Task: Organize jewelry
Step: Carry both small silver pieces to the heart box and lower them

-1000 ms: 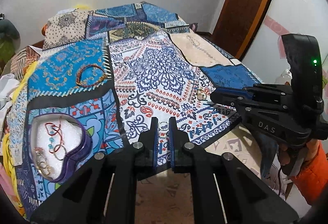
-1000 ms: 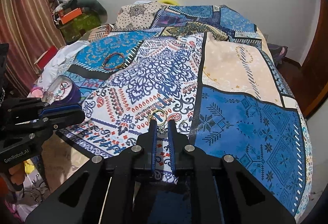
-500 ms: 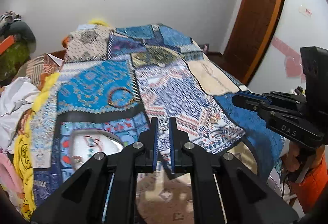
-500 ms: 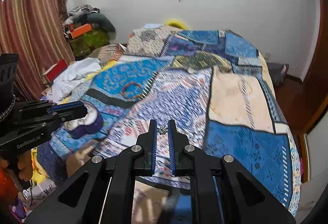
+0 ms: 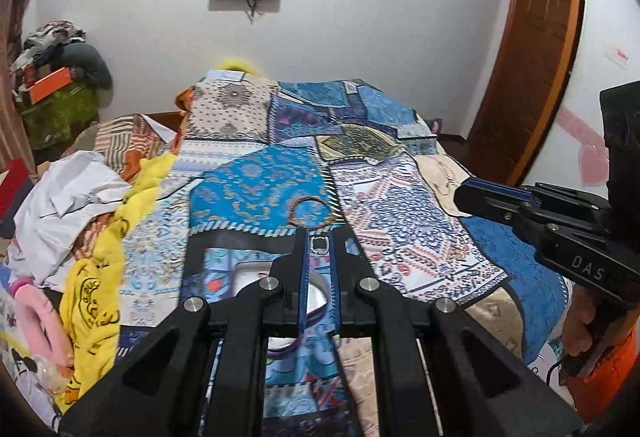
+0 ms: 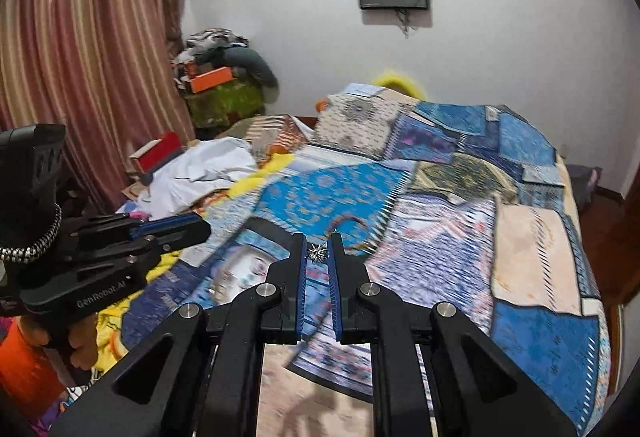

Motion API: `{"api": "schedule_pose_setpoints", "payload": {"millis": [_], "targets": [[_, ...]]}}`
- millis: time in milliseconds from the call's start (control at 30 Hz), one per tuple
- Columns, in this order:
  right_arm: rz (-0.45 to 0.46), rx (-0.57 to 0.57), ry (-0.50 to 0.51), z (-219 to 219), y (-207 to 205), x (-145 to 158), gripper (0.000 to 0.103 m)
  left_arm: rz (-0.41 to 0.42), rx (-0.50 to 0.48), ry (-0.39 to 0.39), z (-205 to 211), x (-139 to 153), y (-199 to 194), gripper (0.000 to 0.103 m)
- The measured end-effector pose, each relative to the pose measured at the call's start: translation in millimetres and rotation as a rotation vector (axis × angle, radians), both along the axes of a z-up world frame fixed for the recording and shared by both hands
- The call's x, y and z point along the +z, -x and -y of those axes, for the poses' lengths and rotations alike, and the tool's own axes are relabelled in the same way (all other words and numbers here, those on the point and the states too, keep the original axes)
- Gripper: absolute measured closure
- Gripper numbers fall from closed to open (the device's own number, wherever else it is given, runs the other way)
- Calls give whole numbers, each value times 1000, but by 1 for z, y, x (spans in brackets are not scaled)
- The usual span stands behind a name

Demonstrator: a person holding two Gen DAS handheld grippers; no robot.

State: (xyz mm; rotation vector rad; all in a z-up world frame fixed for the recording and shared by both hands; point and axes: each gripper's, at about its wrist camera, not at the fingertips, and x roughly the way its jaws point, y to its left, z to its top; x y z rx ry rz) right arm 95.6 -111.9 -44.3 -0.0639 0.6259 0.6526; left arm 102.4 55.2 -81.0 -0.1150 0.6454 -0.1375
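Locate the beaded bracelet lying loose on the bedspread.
In the left wrist view the beaded bracelet lies on the turquoise patch of the bedspread, mid-bed, just beyond the left tool tips.

From my left wrist feed, the left gripper [image 5: 319,243] hides most of the white dish [image 5: 256,273] near the bedspread's [image 5: 256,189] front edge, so I can't see what it holds. On the right wrist feed the bedspread [image 6: 440,237] is smeared by motion, the bangle [image 6: 349,223] is half hidden behind the right gripper [image 6: 317,252], and the sparkly piece [image 6: 318,252] there is too small to identify.
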Motion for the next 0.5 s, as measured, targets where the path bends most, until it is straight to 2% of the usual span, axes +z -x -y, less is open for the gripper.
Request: {"api": "schedule_pose_setpoints", "payload": {"millis": [200, 500], "targets": [[-13, 71, -14, -38, 0, -5, 94, -21, 28, 4, -22, -8, 7, 95], [-64, 126, 19, -76, -17, -27, 94, -123, 32, 42, -39, -47, -1, 95]]}}
